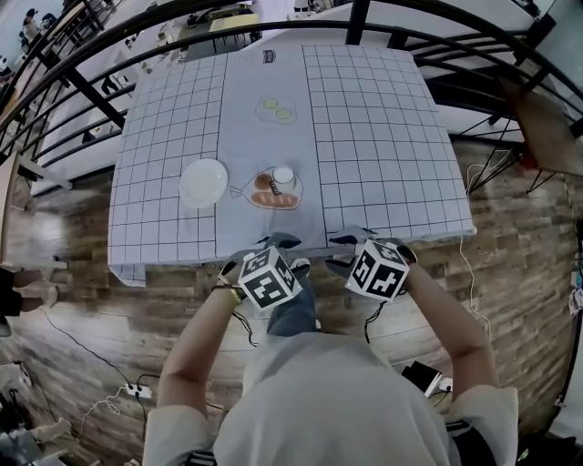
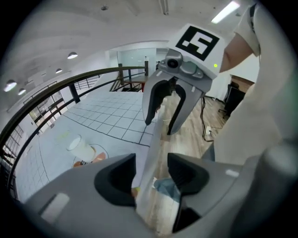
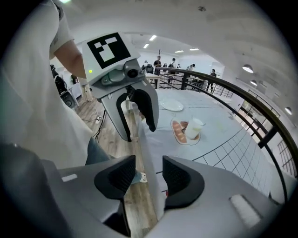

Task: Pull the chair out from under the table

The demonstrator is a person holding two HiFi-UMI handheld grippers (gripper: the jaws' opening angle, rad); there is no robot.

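Note:
A thin pale panel (image 2: 156,144), seemingly the top edge of the chair's back, runs along the table's near edge (image 1: 301,248); the rest of the chair is hidden. My left gripper (image 2: 151,179) stands open astride this panel, pads clear of it on both sides. Further along the same panel (image 3: 146,153), my right gripper (image 3: 149,179) is open too, the edge passing between its jaws. In the head view the left gripper (image 1: 273,244) and right gripper (image 1: 351,238) sit side by side at the tablecloth's hem, pointing steeply down.
The table (image 1: 383,136) wears a grid-patterned cloth and carries a white plate (image 1: 203,182), a plate with food (image 1: 276,196), a cup (image 1: 284,175) and a small dish (image 1: 277,109). A black railing (image 1: 273,23) curves behind it. Cables and a power strip (image 1: 137,391) lie on the wooden floor.

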